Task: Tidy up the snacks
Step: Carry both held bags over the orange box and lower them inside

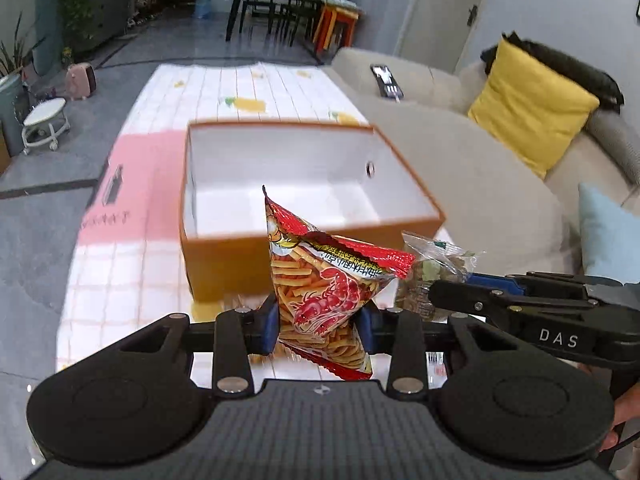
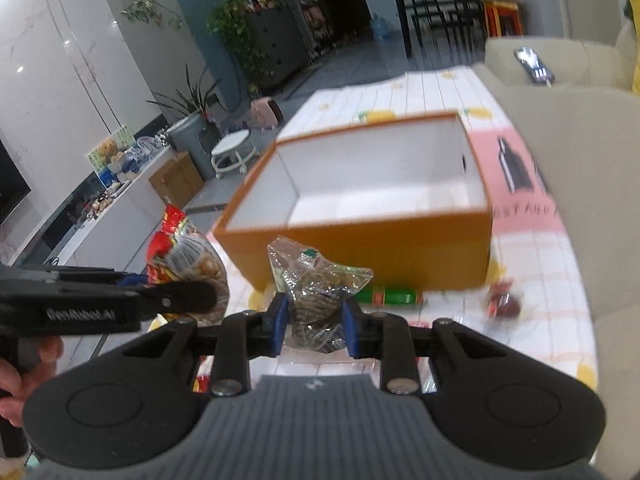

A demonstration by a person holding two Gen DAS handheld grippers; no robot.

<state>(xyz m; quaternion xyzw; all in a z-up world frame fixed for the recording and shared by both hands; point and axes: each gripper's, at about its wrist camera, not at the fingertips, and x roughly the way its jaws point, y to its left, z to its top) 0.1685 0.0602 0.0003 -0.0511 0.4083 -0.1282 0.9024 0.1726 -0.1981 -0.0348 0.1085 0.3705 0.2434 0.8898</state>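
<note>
The box (image 2: 360,248) sits on the table (image 2: 532,316); a sofa (image 2: 592,184) flanks it; a tube (image 2: 394,295) lies before it.

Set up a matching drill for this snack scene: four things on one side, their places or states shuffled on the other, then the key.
Things
1. red shrimp-stick bag
2. clear wrapped snack pack
3. orange box
4. green tube snack

Places or states
A. lying on the tablecloth in front of the box
B. clamped in the left tongs
C. open, nothing inside
D. clamped in the right tongs

Pairs: 1-B, 2-D, 3-C, 4-A
</note>
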